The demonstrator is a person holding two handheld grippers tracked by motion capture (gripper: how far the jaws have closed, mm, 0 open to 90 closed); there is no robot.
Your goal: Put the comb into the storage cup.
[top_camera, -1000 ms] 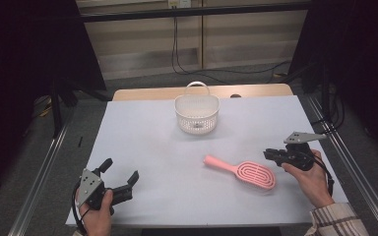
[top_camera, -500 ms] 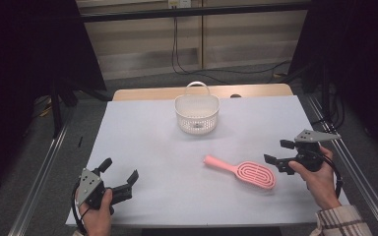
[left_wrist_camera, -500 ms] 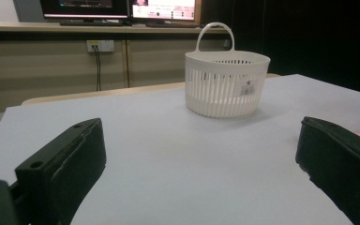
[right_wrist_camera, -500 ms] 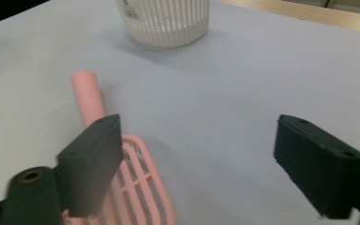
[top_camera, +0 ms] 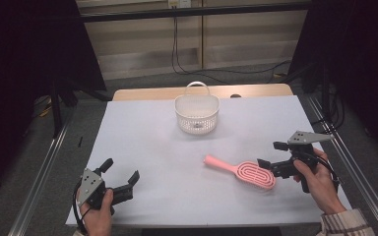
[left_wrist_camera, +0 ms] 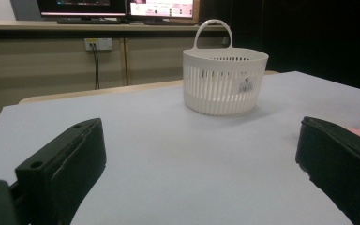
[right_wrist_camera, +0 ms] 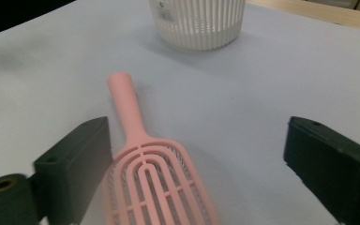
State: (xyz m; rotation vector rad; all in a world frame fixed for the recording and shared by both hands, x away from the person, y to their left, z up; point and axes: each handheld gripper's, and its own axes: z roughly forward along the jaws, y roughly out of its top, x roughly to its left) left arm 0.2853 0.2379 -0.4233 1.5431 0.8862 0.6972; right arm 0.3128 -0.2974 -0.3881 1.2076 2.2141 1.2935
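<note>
Counter [top_camera: 142, 132] white, wide. Basket [top_camera: 197, 114] at far middle. Pink brush [top_camera: 241, 170] flat on counter near right edge, head toward right tongs [top_camera: 270, 160]. Right tongs' jaws just opened wide, brush head between, unpinched: ready to grasp. Left tongs [top_camera: 123, 173] open, idle.

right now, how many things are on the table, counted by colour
pink: 1, the hairbrush
white: 1, the basket
total: 2
</note>
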